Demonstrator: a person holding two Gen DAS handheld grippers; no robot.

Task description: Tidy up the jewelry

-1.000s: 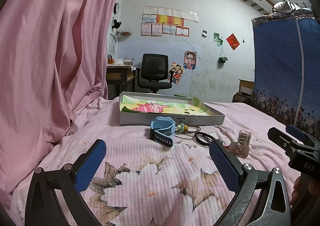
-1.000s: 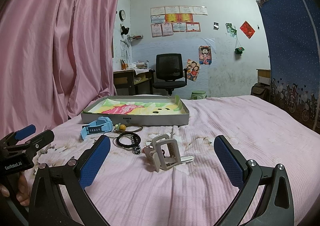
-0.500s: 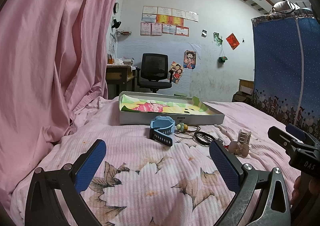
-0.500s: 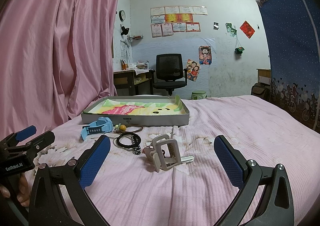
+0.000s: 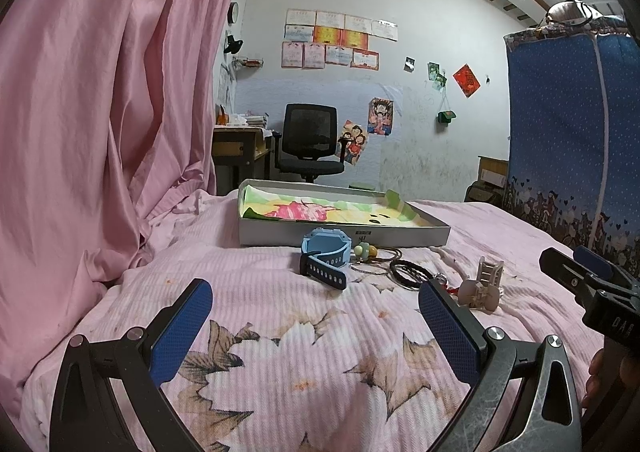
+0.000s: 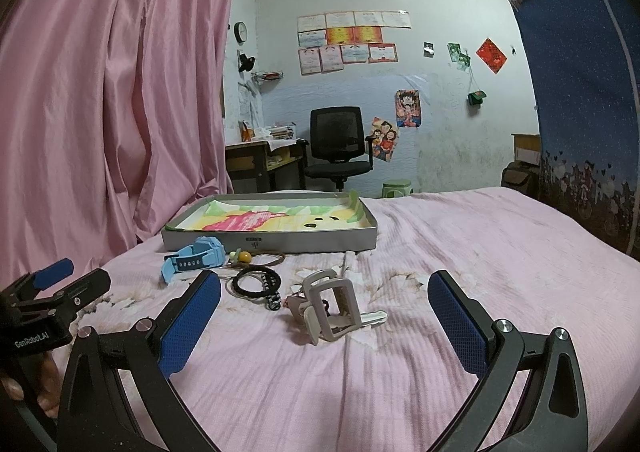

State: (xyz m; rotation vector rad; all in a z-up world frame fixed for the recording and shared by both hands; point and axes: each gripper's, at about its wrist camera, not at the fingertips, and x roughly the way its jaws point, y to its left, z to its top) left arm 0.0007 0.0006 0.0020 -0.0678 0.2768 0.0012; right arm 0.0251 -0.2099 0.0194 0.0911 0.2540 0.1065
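Nothing has shifted since a second ago: both tools hover where they were and the jewellery lies as before. Largest is the pink bedspread (image 6: 460,252) with its pale flower print, bordered by a pink curtain (image 5: 100,112) on one side and a blue dotted wardrobe (image 5: 568,156) on the other. On the bed sits a shallow grey tray (image 6: 272,242), lined with a bright cartoon picture. Just in front of it lie the blue watch (image 5: 326,252), a beaded cord (image 5: 366,251), black bracelets (image 6: 256,281) and a beige hair claw (image 6: 330,306), all close together, with nothing between them and the tools. The left gripper (image 5: 316,332) is spread wide and holds nothing; the right gripper (image 6: 324,322) likewise gapes empty, low over the bedspread with the claw ahead between its pads.
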